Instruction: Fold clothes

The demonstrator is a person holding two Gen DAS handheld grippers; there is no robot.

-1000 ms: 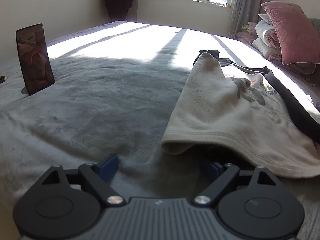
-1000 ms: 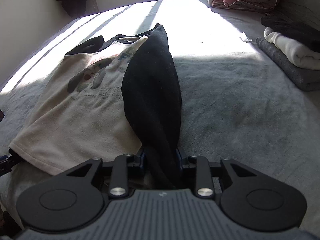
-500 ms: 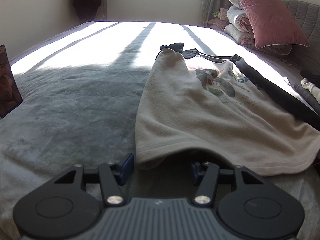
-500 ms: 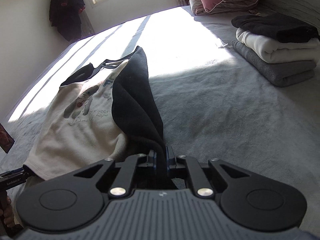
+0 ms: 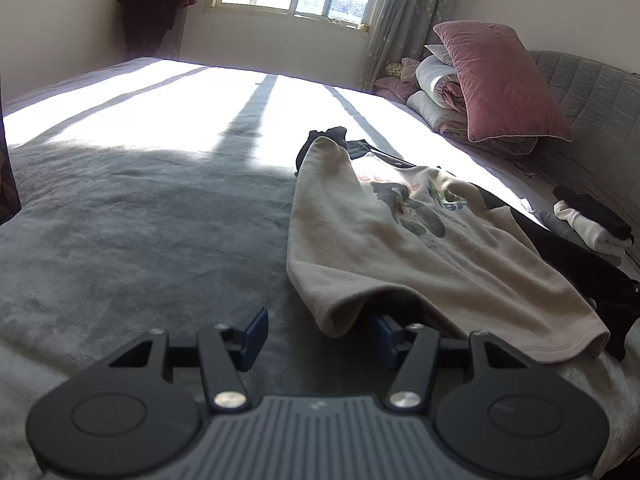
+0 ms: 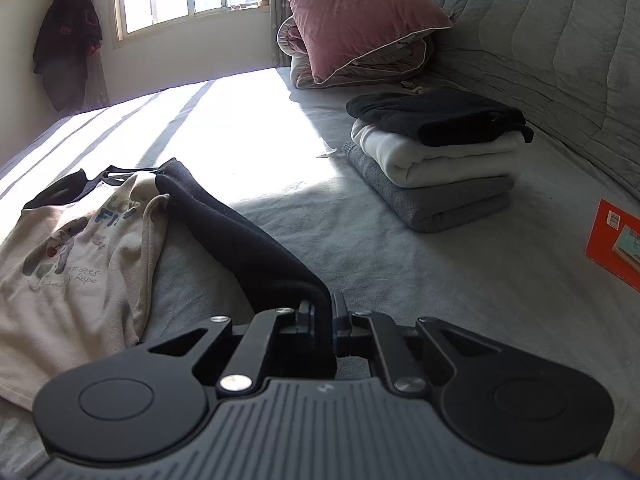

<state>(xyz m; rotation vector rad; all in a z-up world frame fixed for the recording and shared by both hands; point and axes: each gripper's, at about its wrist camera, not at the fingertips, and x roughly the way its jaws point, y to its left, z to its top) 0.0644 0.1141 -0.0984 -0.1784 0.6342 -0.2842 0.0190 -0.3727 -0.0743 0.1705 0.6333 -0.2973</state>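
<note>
A cream sweatshirt (image 5: 400,240) with a printed front and black sleeves lies on the grey bed; it also shows in the right wrist view (image 6: 72,264). My left gripper (image 5: 320,330) is open at the hem's left corner, with the right finger under the hem and the left finger beside it on the blanket. My right gripper (image 6: 322,312) is shut on the black sleeve (image 6: 240,240) near its cuff, and the sleeve stretches out to the right of the body. In the left wrist view the black sleeve (image 5: 568,256) runs along the shirt's right side.
A stack of folded clothes (image 6: 436,160), black on white on grey, sits at the right by the padded headboard (image 6: 560,40). A pink pillow (image 6: 352,12) lies on rolled bedding behind. A red card (image 6: 616,240) lies at the far right. The grey blanket (image 5: 140,220) stretches left.
My right gripper has pulled the black sleeve off the shirt's front and out to the right. My left gripper has swung slightly, staying open at the hem corner.
</note>
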